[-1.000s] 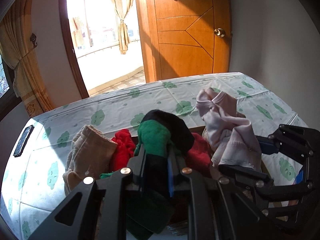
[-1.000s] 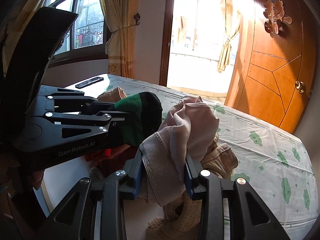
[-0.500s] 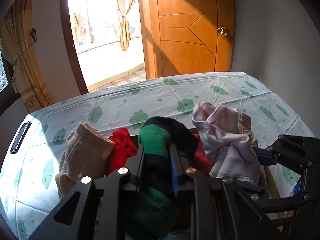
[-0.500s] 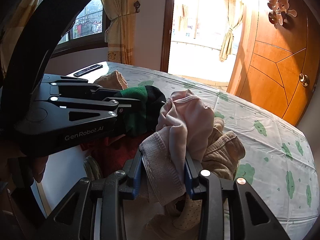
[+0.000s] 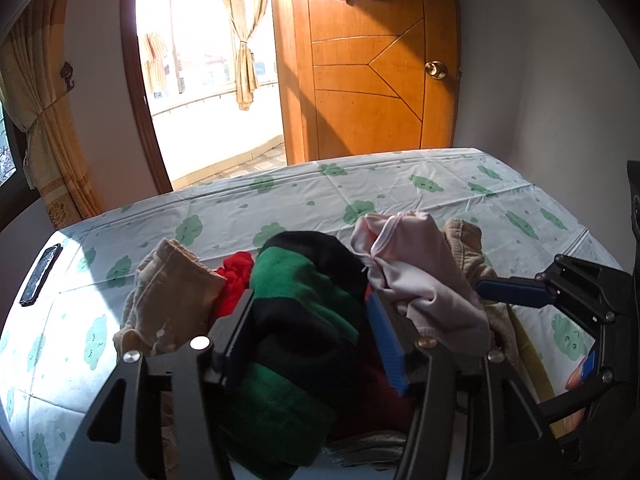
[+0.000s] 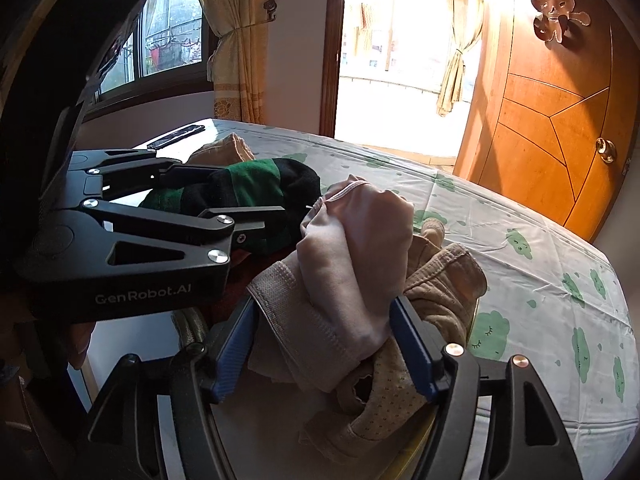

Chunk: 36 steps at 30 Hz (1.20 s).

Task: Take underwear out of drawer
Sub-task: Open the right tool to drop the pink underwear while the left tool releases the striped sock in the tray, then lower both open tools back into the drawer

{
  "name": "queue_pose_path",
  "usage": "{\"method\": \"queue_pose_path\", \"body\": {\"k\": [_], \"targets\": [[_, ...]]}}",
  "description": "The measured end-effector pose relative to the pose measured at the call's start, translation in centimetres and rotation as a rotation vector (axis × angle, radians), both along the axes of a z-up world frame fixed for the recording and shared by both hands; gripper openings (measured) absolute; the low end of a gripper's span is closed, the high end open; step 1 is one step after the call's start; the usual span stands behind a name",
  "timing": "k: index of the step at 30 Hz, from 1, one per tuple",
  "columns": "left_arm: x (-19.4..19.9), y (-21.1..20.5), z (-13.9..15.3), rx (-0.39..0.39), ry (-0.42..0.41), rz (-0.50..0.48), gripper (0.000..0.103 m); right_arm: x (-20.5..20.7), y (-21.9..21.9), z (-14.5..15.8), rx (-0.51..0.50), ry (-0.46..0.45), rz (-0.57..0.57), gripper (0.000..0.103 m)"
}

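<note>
Underwear: green-black pair (image 5: 304, 304) lying between left gripper (image 5: 308, 320) jaws, pink pair (image 6: 352, 264) between right gripper (image 6: 324, 344) jaws; both jaws just opening, standing apart. Pieces landing on pile on bed (image 5: 400, 184). Risk: fabric snagging pads, sliding toward 6 o'clock.

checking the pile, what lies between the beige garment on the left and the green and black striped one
A crumpled red cloth lies between the beige garment and the green and black striped garment, seen in the left wrist view.

Green-and-black striped underwear (image 5: 304, 300) bunched upright, pale pink underwear (image 6: 352, 256) crumpled just beside it
</note>
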<state>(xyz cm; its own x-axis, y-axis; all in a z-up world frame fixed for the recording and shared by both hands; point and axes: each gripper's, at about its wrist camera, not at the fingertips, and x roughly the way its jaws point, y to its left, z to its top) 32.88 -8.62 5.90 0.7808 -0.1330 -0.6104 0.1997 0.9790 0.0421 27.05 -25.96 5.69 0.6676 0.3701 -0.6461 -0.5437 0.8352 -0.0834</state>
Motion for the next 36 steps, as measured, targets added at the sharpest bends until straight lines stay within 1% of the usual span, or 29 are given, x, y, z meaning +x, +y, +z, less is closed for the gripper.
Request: {"method": "queue_pose_path", "body": {"k": [4,8,15,19,23,26,31,36], "targets": [[-1.0,0.2,0.2,-0.008,-0.026,-0.007,0.061,-0.7,-0.7,0.1,0.028,-0.008,-0.003,0.070],[-1.5,0.6,0.1,-0.010,-0.036,-0.007,0.061,-1.0,-0.9,0.1,0.049,-0.011,-0.005,0.071],[-2.6,2.4,0.4,-0.080,-0.057,0.010,0.061,-2.3,-0.5,0.5,0.066,-0.029,0.010,0.071],[-3.5,2.9,0.3,-0.093,-0.063,0.009,0.062,-3.3,-0.7,0.8,0.092,-0.037,0.018,0.071],[-5.0,3.6,0.7,-0.134,-0.082,-0.001,0.062,-4.5,-0.9,0.8,0.102,-0.036,0.024,0.071],[-6.3,4.1,0.8,-0.171,-0.087,-0.011,0.065,-5.8,-1.2,0.9,0.123,-0.043,0.039,0.071],[-8.4,4.5,0.5,-0.189,-0.107,-0.020,0.065,-7.7,-2.0,1.0,0.175,-0.043,0.048,0.072],[-10.4,5.1,0.5,-0.236,-0.115,-0.047,0.065,-9.2,-2.3,0.5,0.206,-0.044,0.047,0.076]]}}
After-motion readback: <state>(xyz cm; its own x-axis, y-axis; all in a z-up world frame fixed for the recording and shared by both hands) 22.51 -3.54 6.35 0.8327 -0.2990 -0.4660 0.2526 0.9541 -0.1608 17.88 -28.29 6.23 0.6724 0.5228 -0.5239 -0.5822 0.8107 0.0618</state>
